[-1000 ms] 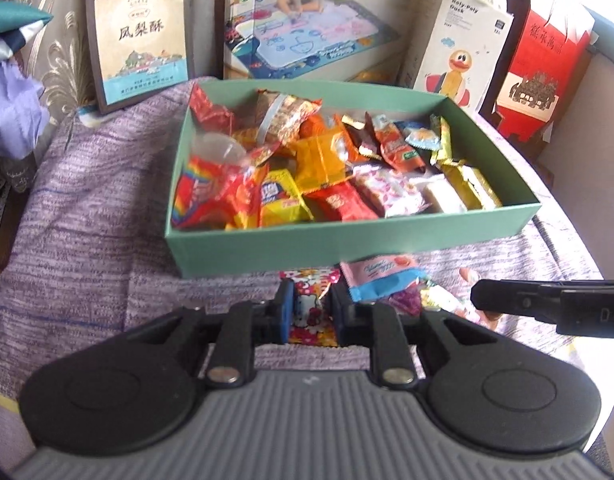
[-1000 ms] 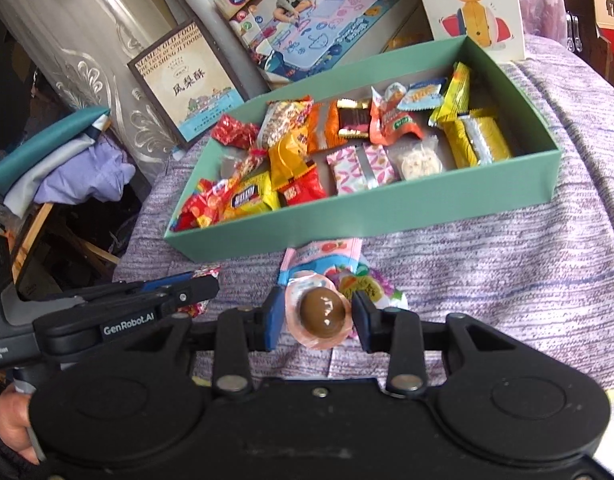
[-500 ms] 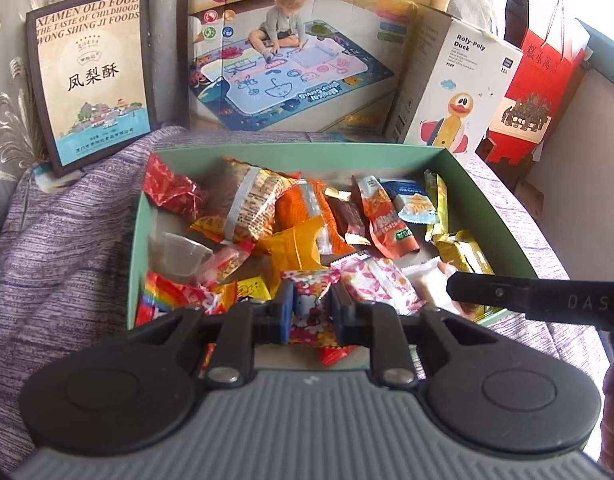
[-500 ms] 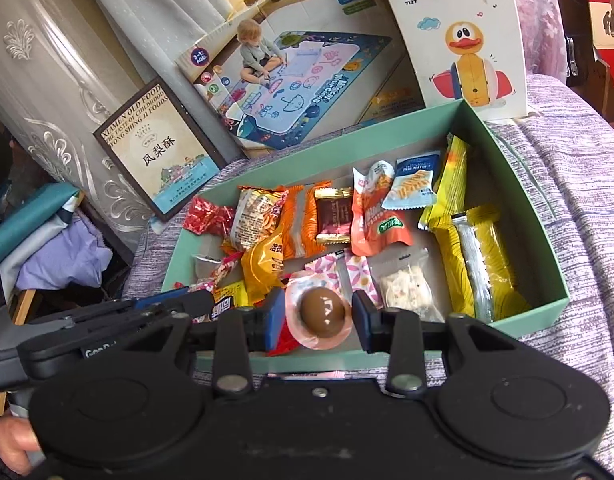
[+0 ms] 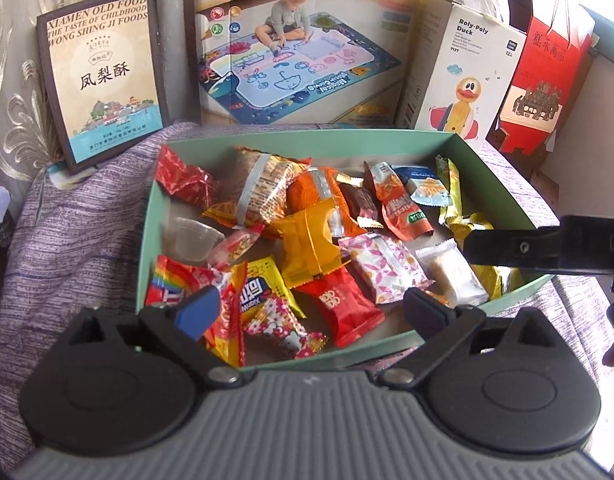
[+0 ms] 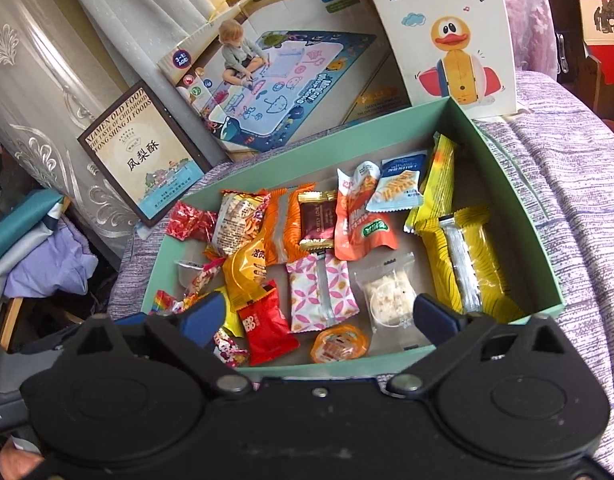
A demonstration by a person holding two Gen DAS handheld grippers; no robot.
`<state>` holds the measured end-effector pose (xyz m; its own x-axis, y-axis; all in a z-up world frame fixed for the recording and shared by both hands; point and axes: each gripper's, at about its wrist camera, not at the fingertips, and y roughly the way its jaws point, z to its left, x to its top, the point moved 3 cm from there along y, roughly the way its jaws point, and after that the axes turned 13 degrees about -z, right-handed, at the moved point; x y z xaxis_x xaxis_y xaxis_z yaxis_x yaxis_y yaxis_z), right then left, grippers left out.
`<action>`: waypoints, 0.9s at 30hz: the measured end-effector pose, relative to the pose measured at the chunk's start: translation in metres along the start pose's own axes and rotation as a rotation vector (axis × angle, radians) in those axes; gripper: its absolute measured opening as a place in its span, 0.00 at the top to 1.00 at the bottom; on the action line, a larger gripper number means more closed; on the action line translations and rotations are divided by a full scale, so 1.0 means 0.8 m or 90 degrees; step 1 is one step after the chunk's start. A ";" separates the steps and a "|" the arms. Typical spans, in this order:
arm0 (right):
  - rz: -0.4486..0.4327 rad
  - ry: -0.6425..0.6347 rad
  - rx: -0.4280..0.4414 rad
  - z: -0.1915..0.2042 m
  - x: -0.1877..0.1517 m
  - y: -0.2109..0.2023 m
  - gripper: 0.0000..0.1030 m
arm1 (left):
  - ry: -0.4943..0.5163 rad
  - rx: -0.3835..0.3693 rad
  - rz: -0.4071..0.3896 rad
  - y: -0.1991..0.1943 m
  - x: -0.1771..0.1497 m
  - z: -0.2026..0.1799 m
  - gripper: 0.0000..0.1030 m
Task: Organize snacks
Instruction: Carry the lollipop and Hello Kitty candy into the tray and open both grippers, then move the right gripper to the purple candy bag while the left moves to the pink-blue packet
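Note:
A green box (image 5: 387, 135) on the purple cloth holds several wrapped snacks. My left gripper (image 5: 311, 312) hangs over its near edge, jaws opening, pads touching nothing. A pink cartoon-print candy (image 5: 281, 330) lies loose on the box floor below them. My right gripper (image 6: 320, 316) is over the same box (image 6: 519, 208), jaws also opening. An orange-rimmed jelly cup (image 6: 339, 345) lies free on the box floor under them, beside a red packet (image 6: 267, 326). A black finger (image 5: 519, 246) of the right gripper reaches in from the right in the left wrist view.
Behind the box lean a brown-framed pastry box (image 5: 103, 80), a play-mat box (image 5: 299, 60), a duck toy box (image 5: 463, 80) and a red bag (image 5: 547, 80). Folded clothes (image 6: 39, 256) lie off the cloth's left side.
Both grippers moved from the cloth to over the box, then spread wide. The cartoon-print candy left the left jaws and the jelly cup left the right jaws; both now lie in the box.

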<state>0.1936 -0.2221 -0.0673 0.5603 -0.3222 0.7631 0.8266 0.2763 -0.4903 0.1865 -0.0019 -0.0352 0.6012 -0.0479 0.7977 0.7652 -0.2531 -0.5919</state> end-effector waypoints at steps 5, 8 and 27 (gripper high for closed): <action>0.002 0.006 -0.007 -0.003 -0.003 -0.017 0.00 | 0.002 -0.001 -0.001 -0.017 -0.005 -0.007 0.00; -0.004 0.008 -0.008 -0.003 -0.004 -0.032 0.00 | 0.003 -0.001 -0.003 -0.027 -0.007 -0.011 0.00; 0.021 -0.051 -0.009 0.002 -0.056 -0.081 0.00 | 0.002 0.019 0.050 -0.047 -0.074 -0.003 0.00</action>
<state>0.1147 -0.2241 -0.0692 0.5821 -0.2390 0.7772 0.8085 0.2721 -0.5219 0.1217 0.0084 -0.0595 0.6584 -0.0696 0.7494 0.7228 -0.2191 -0.6554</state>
